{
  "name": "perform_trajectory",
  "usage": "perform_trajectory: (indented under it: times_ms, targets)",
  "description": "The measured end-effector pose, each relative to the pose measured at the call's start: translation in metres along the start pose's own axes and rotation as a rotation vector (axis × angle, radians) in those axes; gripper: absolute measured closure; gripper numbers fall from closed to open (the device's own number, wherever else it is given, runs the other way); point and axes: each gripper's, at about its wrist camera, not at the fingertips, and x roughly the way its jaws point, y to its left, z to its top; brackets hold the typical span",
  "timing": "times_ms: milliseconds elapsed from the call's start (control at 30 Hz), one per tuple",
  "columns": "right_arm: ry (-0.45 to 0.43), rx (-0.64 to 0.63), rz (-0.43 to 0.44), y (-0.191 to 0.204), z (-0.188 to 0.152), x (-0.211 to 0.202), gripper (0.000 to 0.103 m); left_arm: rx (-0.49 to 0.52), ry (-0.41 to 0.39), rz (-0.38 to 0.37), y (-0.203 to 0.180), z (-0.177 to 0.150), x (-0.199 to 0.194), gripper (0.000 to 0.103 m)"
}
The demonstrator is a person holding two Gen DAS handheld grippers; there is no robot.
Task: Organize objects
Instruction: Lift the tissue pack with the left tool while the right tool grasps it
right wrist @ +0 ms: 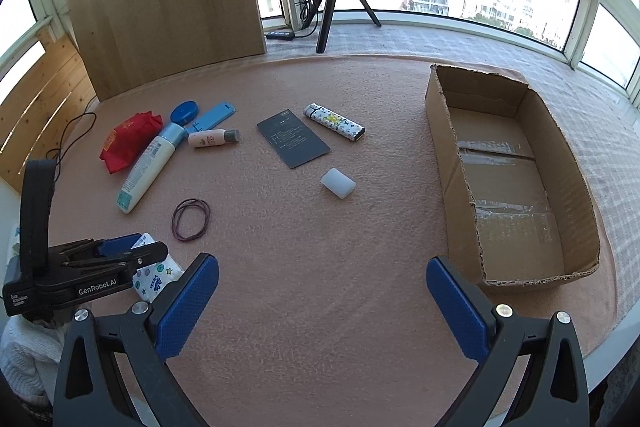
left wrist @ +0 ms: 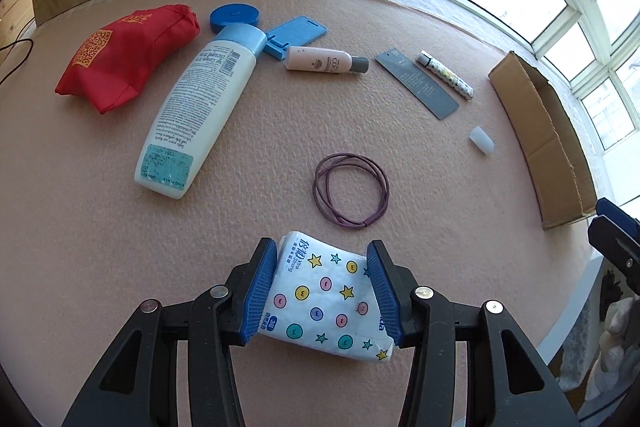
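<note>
Tissue pack [left wrist: 326, 301] between left jaws — right view: cardboard box [right wrist: 456, 163] empty.

Your left gripper [right wrist: 120, 259] hides most of the tissue pack [right wrist: 154, 277] in the right view. Bottle [left wrist: 196, 115] print too small to read. Cardboard box [left wrist: 548, 143] interior hidden in the left view.

Left wrist view: low and close over the near edge of the pink mat [left wrist: 120, 247], facing its far edge, tissue pack [left wrist: 324, 303] filling the foreground. Right wrist view: higher, farther back, facing the window, cardboard box [right wrist: 452, 163] at the mat's right edge. Both views share the hair ties [left wrist: 351, 191], white lotion bottle [left wrist: 196, 115] and tripod [right wrist: 332, 7].
</note>
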Motion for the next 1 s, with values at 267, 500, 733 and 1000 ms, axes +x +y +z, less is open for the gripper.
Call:
perform_trajectory:
  times_ms: [267,500,733,1000]
  targets:
    - [0.020,-0.080,0.077,0.022,0.004,0.014,0.000,0.045,-0.053,0.022,-0.021,-0.015,-0.019,0.051]
    - [0.124,-0.170,0.222,0.047,0.013,0.049,0.000,-0.116,-0.095,0.047,0.006,-0.043,-0.045,0.045]
    - [0.242,-0.354,0.314,0.092,0.020,0.080,0.002,-0.260,-0.150,0.019,0.014,-0.081,-0.048,0.038]
    - [0.329,-0.478,0.395,0.128,0.019,0.100,0.014,-0.353,-0.173,0.009,0.031,-0.098,-0.046,0.035]
